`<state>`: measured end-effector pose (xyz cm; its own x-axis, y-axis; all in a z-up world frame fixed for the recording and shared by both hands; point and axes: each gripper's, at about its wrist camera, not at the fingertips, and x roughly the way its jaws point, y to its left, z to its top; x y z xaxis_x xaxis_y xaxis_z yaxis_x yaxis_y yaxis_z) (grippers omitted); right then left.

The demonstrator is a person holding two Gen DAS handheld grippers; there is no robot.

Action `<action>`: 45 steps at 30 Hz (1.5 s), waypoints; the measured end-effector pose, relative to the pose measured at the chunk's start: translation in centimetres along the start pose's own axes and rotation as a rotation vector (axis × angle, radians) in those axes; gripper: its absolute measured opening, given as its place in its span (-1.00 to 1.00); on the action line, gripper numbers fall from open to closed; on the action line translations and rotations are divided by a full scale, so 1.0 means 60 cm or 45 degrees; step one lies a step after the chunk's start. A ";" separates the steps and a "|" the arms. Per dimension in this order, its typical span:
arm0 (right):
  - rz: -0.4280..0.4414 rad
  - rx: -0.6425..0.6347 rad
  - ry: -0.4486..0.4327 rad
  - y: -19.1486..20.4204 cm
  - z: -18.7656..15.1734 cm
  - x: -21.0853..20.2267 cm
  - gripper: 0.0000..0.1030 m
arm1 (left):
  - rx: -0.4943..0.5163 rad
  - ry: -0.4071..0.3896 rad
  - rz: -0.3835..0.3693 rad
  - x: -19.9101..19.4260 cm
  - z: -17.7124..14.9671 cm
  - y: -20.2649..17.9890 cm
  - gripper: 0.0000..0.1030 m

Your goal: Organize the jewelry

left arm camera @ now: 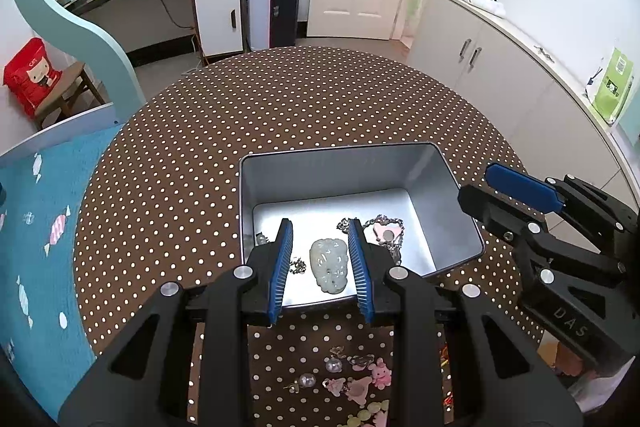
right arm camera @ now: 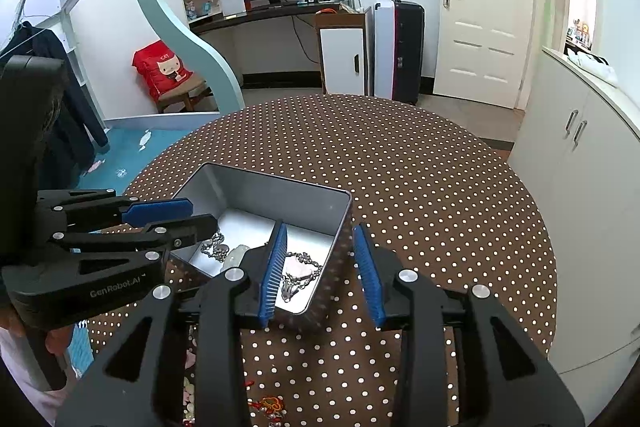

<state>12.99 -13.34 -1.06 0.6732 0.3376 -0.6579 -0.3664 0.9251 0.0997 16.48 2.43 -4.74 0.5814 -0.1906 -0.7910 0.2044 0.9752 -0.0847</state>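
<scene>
Our left gripper [left arm camera: 324, 267] has its two blue ribbed fingers [left arm camera: 282, 267] a little way apart, with nothing pinched between them. They hang over the near edge of the open silver metal box [left arm camera: 340, 163]. Between them we see a pale green carved stone pendant [left arm camera: 330, 265] lying loose on the box floor.

Our right gripper [right arm camera: 322, 273] is also let go and holds nothing. One blue finger sits inside the box and the other outside, so the box's side wall stands between them. We cannot tell if they touch it.

A silver chain with a pink heart [right arm camera: 302, 273] lies in the box too. The box sits on a brown round table with white dots [left arm camera: 280, 99]. More small pink and clear charms [left arm camera: 356, 379] lie on the table in front of the box.
</scene>
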 end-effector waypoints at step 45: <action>0.027 -0.212 0.099 0.103 -0.138 -0.009 0.42 | -0.078 -0.108 0.095 -0.111 -0.206 0.038 0.24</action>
<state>5.04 -9.23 -6.24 0.6146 0.3362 -0.7136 -0.4855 0.8742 -0.0062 3.32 7.34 -7.14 0.6584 -0.1238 -0.7424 0.1114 0.9915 -0.0666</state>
